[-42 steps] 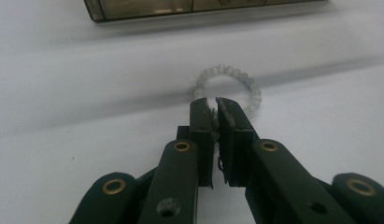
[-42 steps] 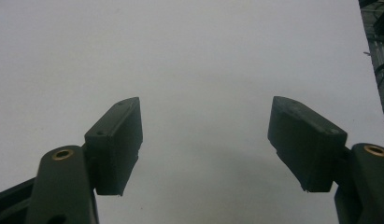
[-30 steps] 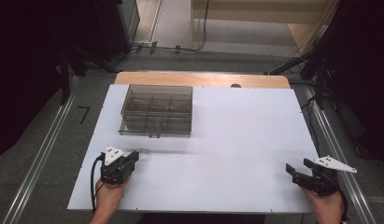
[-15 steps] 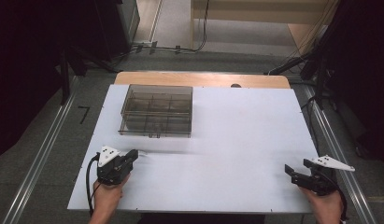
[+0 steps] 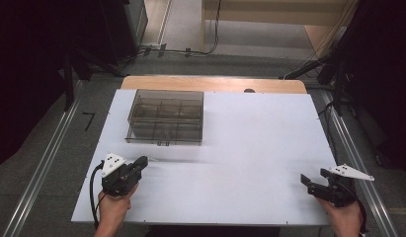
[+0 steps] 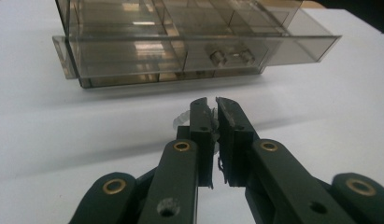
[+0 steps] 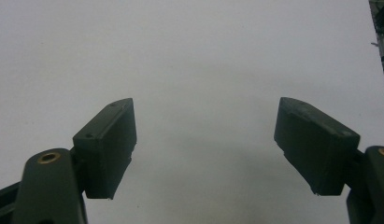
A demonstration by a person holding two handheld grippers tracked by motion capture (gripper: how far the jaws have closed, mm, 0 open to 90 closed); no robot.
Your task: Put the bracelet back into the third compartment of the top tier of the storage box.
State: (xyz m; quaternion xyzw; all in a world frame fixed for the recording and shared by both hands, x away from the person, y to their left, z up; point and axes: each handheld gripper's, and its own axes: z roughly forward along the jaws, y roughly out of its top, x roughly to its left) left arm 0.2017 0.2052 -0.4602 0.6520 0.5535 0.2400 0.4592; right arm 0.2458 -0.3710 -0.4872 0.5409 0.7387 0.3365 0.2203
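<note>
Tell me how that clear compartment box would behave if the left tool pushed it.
The clear compartment box looks like thin plastic, so probably light and stiff. It lies flat and low on the smooth white table, so it would likely slide, not tip. Small parts inside might rattle.

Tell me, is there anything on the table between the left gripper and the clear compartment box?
Nothing visible. The left gripper, jaws shut on a small clear piece, faces the compartment box across bare white table. The right gripper stays far off.

We see only the clear compartment box (image 5: pixel 166 117) as obstacle, at the far left of the white table (image 5: pixel 260 133); the near, middle and right parts are open for passing.
</note>
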